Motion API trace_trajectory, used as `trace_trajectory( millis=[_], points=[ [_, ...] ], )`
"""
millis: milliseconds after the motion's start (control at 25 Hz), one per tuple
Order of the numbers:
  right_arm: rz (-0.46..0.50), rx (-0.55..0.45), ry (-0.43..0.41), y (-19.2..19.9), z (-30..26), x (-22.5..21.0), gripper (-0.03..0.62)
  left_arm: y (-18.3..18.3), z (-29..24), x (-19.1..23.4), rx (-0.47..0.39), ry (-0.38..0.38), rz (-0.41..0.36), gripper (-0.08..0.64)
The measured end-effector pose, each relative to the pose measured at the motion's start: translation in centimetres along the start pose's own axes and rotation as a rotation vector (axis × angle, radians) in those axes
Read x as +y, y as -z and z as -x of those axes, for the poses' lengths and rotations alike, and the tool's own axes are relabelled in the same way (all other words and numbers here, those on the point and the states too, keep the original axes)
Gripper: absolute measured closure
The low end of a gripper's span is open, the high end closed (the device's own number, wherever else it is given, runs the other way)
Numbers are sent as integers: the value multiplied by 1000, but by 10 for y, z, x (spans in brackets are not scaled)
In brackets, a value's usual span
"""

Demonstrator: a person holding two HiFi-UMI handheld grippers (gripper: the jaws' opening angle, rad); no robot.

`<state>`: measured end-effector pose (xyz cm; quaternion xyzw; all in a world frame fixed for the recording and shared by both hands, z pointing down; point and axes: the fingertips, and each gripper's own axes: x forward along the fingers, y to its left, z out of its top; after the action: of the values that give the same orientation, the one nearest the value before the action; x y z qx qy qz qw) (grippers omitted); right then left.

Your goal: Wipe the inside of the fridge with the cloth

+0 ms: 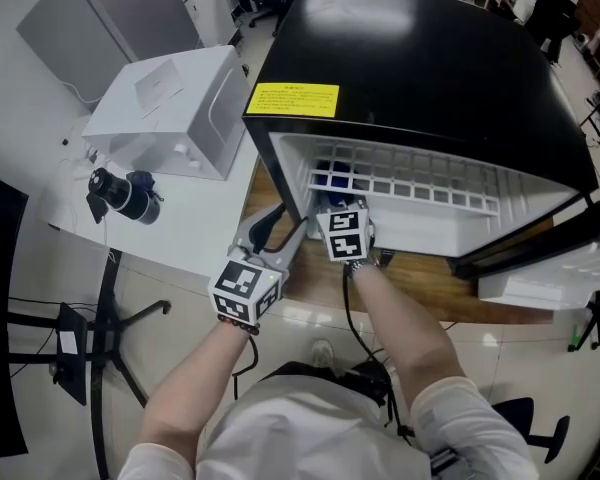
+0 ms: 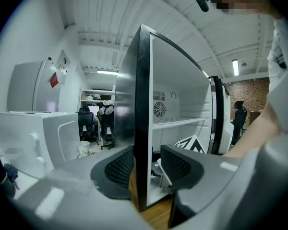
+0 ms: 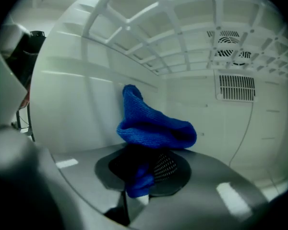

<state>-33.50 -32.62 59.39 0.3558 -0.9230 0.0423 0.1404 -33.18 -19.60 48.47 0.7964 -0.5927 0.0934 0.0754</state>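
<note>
The black fridge (image 1: 430,78) stands open with its white inside toward me. My right gripper (image 3: 146,169) reaches inside, under the white grid shelf (image 3: 182,28), and is shut on the blue cloth (image 3: 153,128), which bunches up beyond the jaws close to the left inner wall. From the head view, a bit of cloth (image 1: 332,178) shows through the shelf, and the right gripper (image 1: 338,208) tips are hidden under it. My left gripper (image 2: 143,166) clamps the front edge of the fridge's left wall (image 2: 143,104), one jaw outside and one inside; it sits at the fridge's left corner (image 1: 280,230).
The fridge door (image 1: 550,268) hangs open at the right. The fridge rests on a wooden top (image 1: 420,293). On the white table to the left stand a white appliance (image 1: 175,108) and a small black device (image 1: 120,195). A vent grille (image 3: 236,87) is on the back wall.
</note>
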Motion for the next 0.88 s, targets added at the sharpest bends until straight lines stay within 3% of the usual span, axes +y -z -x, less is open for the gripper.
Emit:
trace_trajectory(
  millis=[880],
  points=[
    [22,-7,108,-1,-20,-36,531,0,1,2,-31,-5,-21,407]
  ],
)
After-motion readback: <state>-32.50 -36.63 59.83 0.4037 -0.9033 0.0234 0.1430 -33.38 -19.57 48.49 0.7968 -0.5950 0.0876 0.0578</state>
